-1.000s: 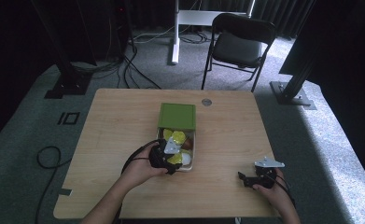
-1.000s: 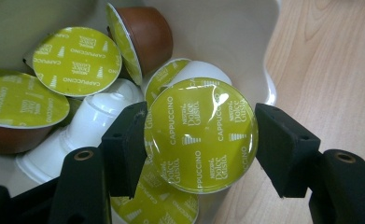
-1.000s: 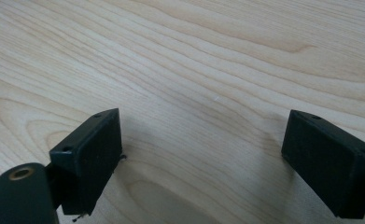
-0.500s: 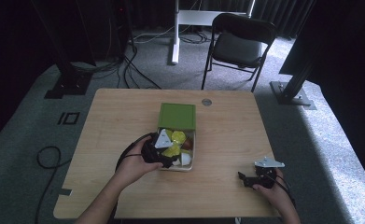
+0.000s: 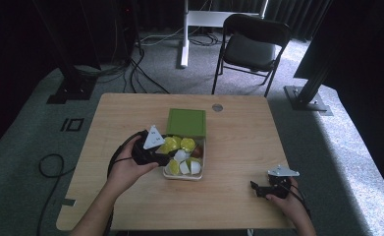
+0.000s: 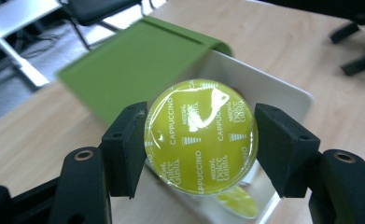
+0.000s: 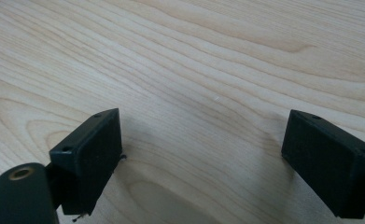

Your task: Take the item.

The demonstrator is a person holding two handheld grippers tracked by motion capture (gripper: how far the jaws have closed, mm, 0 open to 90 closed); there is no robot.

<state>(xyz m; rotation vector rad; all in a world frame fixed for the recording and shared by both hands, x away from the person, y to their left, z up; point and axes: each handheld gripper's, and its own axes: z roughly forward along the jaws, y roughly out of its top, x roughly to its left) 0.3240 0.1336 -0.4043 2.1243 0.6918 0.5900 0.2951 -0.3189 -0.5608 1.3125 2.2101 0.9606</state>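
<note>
- High view: the left gripper (image 5: 161, 151) is working at the left edge of the white tray (image 5: 200, 173), which is sitting near the middle of the wooden table (image 5: 238, 137) with its green lid (image 5: 186, 122) standing open on the tray's far side.
- Left gripper view: the jaws are pressing on opposite rims of a yellow-green capsule (image 6: 200, 135) — foil face toward the camera, marked "Cappuccino" — and are holding it above the tray's (image 6: 269, 93) interior, with the green lid (image 6: 138, 60) behind it.
- Step in hand, as judged: one capsule is being carried at the tray's left edge; whether it is going in or coming out cannot be told from this moment alone.
- High view: further capsules (image 5: 182, 162), yellow-green and white, are lying loose inside the tray.
- Right gripper view: the right gripper (image 7: 201, 158) is idling with its jaws spread wide and nothing between them, just above bare wood (image 7: 194, 56).
- High view: that right gripper (image 5: 263, 188) is resting well to the right of the tray, nearer the person's edge.
- Next move, as judged: it is calling for a steady squeeze on the thin rim — the round capsule could pivot or slip — and a clear spot chosen before the jaws part.
</note>
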